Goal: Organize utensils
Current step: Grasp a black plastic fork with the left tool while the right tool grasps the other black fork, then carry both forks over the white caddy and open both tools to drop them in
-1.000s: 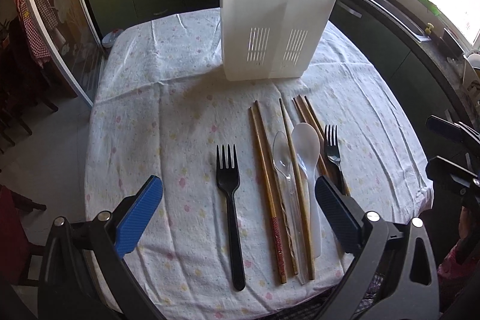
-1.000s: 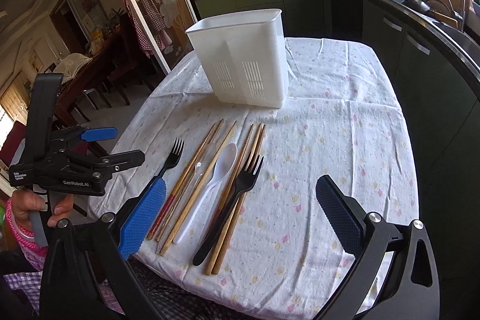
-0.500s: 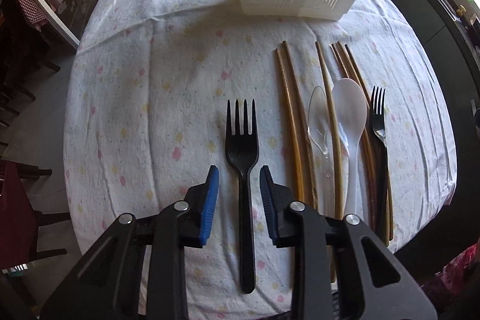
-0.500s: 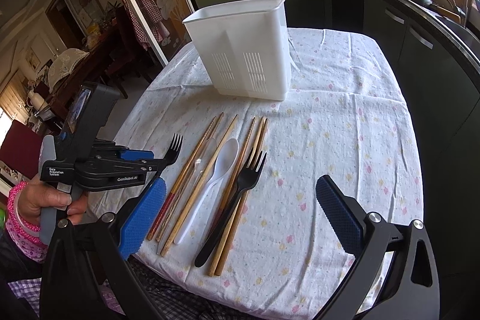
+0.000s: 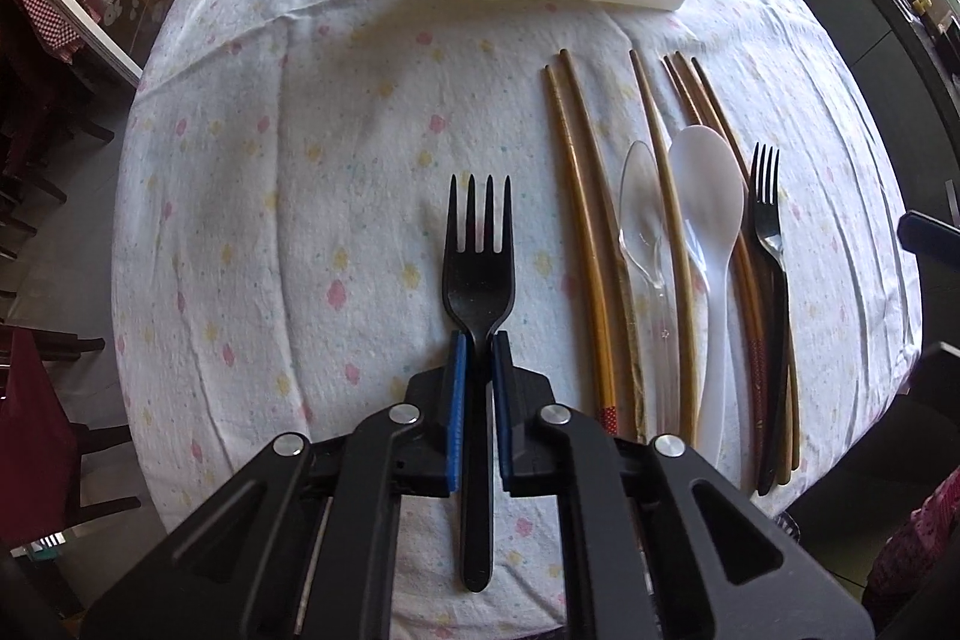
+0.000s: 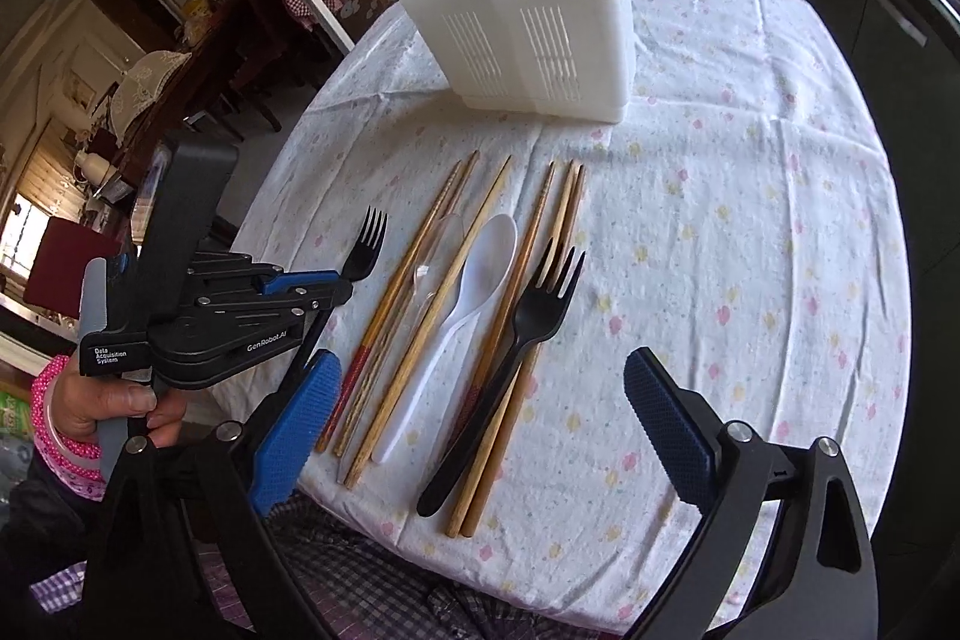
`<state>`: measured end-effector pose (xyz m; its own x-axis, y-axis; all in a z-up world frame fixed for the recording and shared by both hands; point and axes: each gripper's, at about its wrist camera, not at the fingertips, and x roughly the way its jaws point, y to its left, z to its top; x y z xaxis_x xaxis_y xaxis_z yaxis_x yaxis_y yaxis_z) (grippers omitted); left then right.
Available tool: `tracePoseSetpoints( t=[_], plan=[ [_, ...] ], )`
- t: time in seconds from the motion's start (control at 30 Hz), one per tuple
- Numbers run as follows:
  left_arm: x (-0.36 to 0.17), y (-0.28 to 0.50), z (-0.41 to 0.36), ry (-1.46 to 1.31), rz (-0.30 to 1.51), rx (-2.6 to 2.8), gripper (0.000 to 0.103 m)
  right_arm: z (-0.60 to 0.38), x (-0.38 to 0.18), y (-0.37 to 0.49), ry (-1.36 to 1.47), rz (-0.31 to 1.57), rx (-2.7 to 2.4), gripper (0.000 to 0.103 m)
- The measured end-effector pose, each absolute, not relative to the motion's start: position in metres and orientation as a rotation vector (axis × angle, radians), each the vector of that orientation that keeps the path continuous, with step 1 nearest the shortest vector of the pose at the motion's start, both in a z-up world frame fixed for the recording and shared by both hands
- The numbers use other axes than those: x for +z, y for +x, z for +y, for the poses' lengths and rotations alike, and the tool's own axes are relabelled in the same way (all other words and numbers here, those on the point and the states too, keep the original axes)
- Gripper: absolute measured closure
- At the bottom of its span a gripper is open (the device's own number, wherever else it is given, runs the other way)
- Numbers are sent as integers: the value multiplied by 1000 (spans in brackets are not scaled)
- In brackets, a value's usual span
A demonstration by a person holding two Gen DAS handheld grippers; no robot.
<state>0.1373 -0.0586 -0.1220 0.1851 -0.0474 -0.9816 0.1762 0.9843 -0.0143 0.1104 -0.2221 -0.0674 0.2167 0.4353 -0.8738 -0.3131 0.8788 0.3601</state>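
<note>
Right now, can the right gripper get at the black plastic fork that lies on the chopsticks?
Probably yes. The right gripper hovers just above that black plastic fork, its jaws wide though closing, nothing between them. The fork lies on top of the wooden chopsticks, uncovered; the left gripper is busy at the other fork.

Bright daylight, sharp, fisheye-warped dark edges

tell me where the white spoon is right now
The white spoon lies flat on the tablecloth in the utensil row, right of the clear spoon and left of the second black fork, with chopsticks alongside.
</note>
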Motion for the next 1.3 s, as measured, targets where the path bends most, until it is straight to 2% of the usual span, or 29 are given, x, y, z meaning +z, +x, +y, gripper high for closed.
tracePoseSetpoints(
  t=[0.13,0.27,0.33,0.7,0.8,1.1,1.3],
  plan=[
    [-124,141,-55,111,1376,-164,94,-211,-86,127,27,1332,419,55],
    [-124,142,-55,124,1373,-172,94,-199,-103,133,-20,1403,385,65],
    [-123,142,-56,129,1372,-175,94,-195,-109,133,-26,1413,366,74],
    [-124,142,-64,145,1359,-184,94,-169,-121,148,-11,1510,297,79],
    [-124,140,-63,139,1354,-193,94,-164,-119,152,-48,1495,267,92],
    [-124,141,-51,63,1346,-224,94,-194,-107,141,49,1461,324,94],
    [-80,141,-44,11,1201,-262,94,-229,-80,131,227,1316,407,94]
  ],
)
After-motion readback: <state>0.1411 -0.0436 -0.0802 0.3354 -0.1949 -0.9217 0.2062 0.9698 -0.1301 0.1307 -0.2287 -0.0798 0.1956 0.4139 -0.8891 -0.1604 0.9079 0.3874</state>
